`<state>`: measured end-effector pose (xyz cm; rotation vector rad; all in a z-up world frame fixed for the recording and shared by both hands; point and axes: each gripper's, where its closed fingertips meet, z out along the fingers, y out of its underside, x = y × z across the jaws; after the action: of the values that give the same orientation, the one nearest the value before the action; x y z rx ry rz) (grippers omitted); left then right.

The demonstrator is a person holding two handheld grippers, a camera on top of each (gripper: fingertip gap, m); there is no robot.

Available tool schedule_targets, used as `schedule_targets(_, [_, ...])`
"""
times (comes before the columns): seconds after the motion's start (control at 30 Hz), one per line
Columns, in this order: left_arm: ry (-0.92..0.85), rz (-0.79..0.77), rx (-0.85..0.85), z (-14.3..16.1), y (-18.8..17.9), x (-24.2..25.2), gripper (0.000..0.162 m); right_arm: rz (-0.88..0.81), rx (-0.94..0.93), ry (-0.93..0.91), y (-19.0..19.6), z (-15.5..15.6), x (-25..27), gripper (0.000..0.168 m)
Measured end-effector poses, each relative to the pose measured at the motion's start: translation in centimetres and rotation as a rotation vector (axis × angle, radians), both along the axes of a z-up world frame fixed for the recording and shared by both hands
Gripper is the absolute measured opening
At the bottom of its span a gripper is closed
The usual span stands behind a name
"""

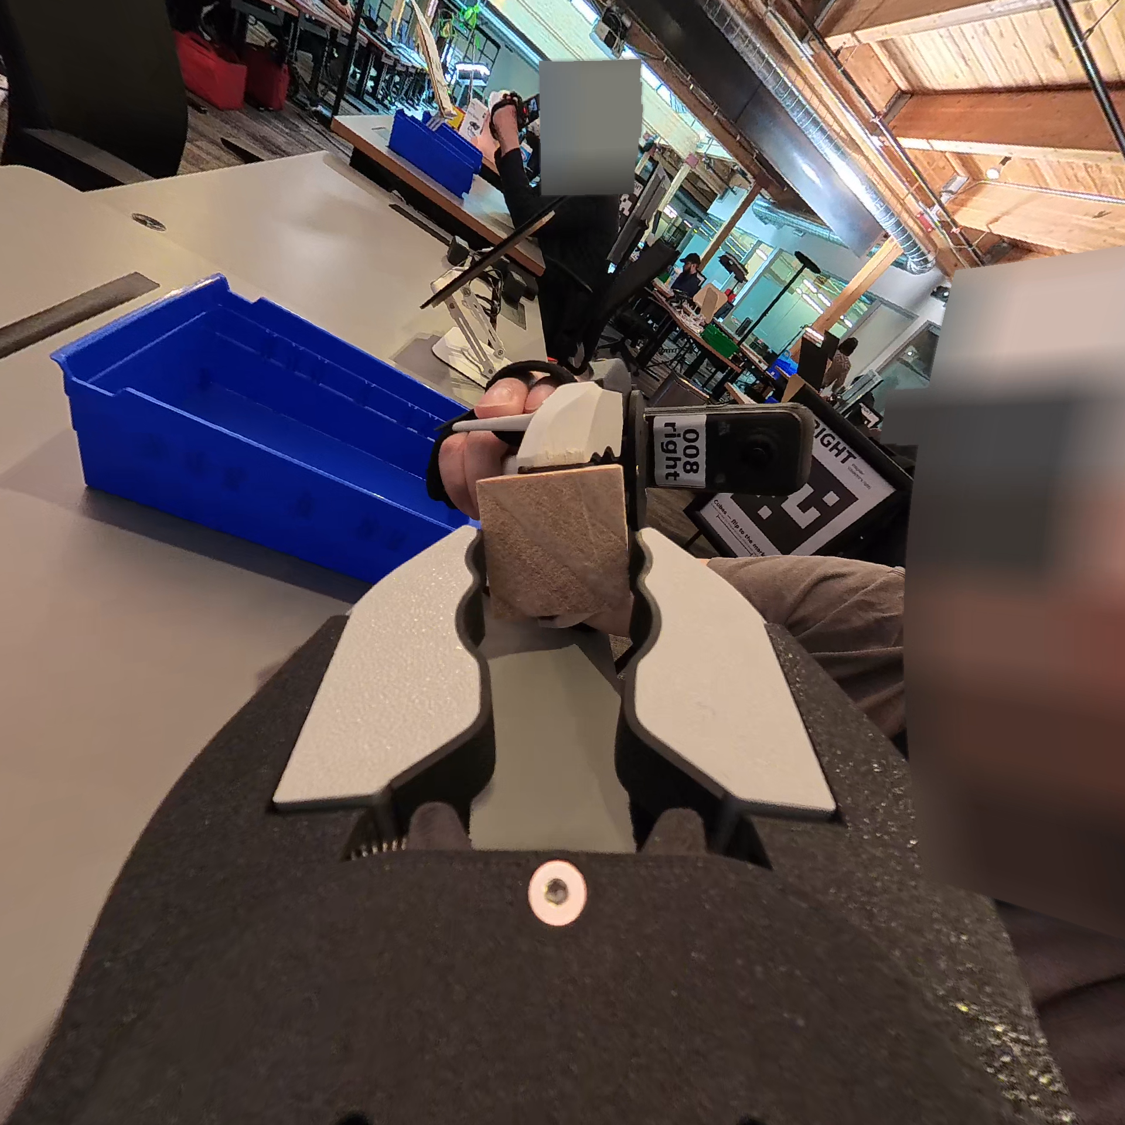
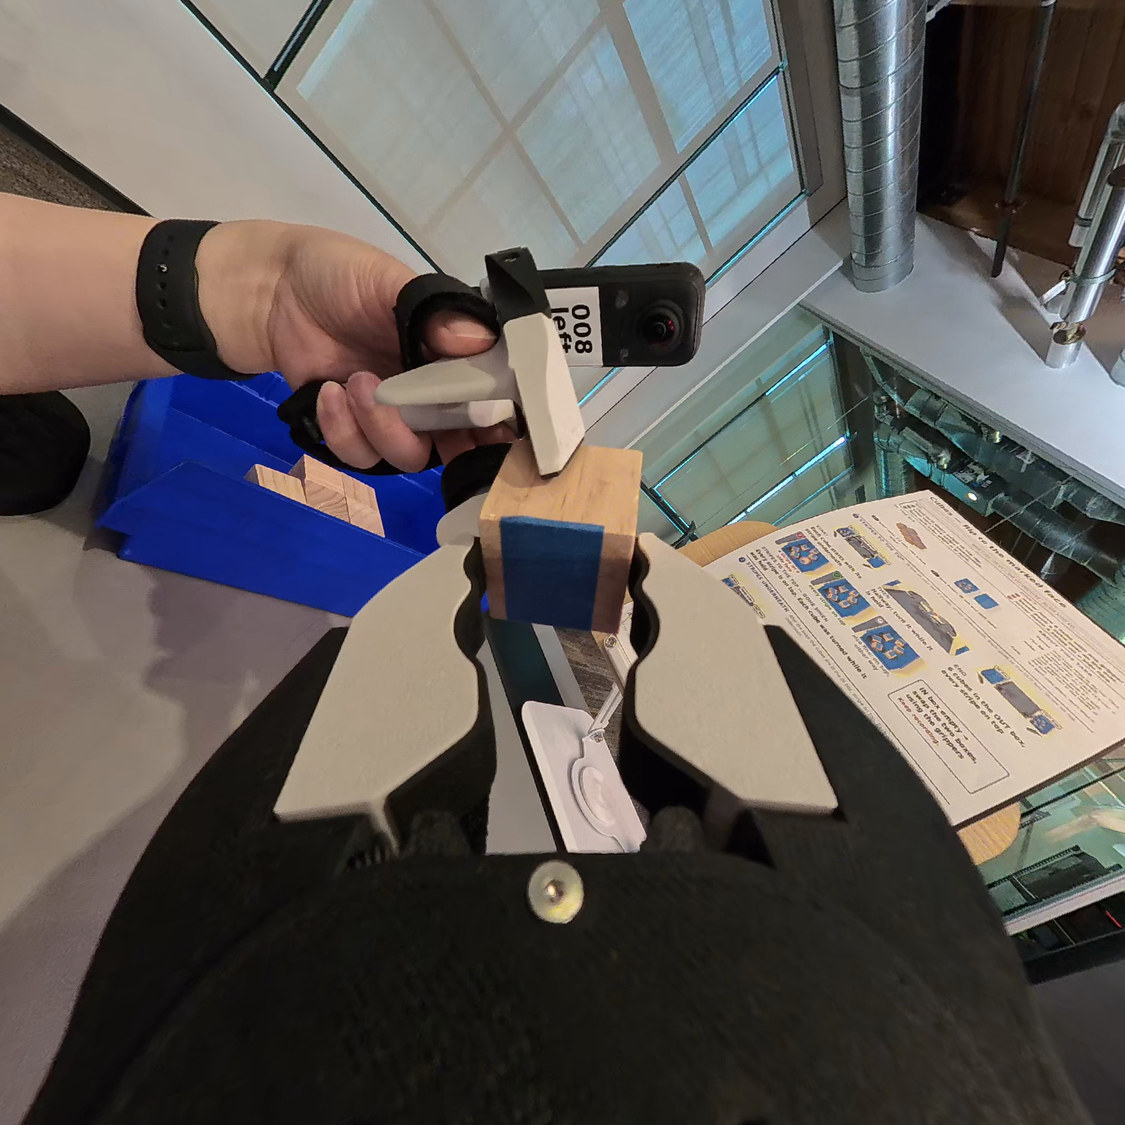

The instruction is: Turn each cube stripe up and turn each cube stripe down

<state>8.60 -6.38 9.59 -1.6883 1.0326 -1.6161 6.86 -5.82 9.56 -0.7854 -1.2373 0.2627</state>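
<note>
Both grippers crowd one wooden cube (image 2: 563, 548) held above the grey table (image 1: 152, 639), leaving no gap around it. Bare tabletop lies open below. A blue bin (image 1: 243, 426) blocks one side; an instruction sheet (image 2: 913, 639) stands opposite.

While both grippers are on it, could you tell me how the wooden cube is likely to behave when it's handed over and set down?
The wooden cube looks solid and square-edged, so it should stay stiff between the fingers. Its flat faces suggest it will sit still, not roll. The bare wood grain probably grips well; the blue tape stripe may be slightly slicker.
</note>
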Motion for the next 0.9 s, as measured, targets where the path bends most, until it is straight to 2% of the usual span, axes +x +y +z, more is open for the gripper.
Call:
schedule_targets(0.03, [-0.002, 0.001, 0.001, 0.0, 0.0, 0.0, 0.045, -0.001, 0.004, 0.004, 0.0, 0.0, 0.0, 0.046])
schedule_targets(0.37, [-0.023, -0.007, 0.018, 0.5, -0.3, 0.0, 0.045, 0.015, -0.011, 0.044, -0.3, 0.6, 0.2, 0.044])
schedule_targets(0.53, [-0.025, 0.023, 0.051, 0.7, 0.0, 0.0, 0.059, 0.068, -0.094, 0.059, -0.4, 1.1, 0.7, 0.044])
schedule_targets(0.63, [-0.003, 0.072, 0.111, 1.4, 0.2, -1.0, 0.064, -0.015, -0.110, 0.006, 0.9, 2.8, 3.8, 0.045])
schedule_targets(0.7, [0.014, 0.109, 0.164, 2.0, 0.1, -2.2, 0.061, -0.092, -0.253, -0.053, 2.8, 3.4, 7.8, 0.045])
schedule_targets(0.77, [0.043, 0.175, 0.208, 2.5, 0.5, -3.6, 0.054, -0.237, -0.492, -0.051, 6.4, 2.9, 12.8, 0.045])
schedule_targets(0.9, [0.078, 0.250, 0.228, 2.7, 1.0, -4.9, 0.049, -0.574, -1.070, -0.157, 11.6, -3.9, 21.7, 0.045])
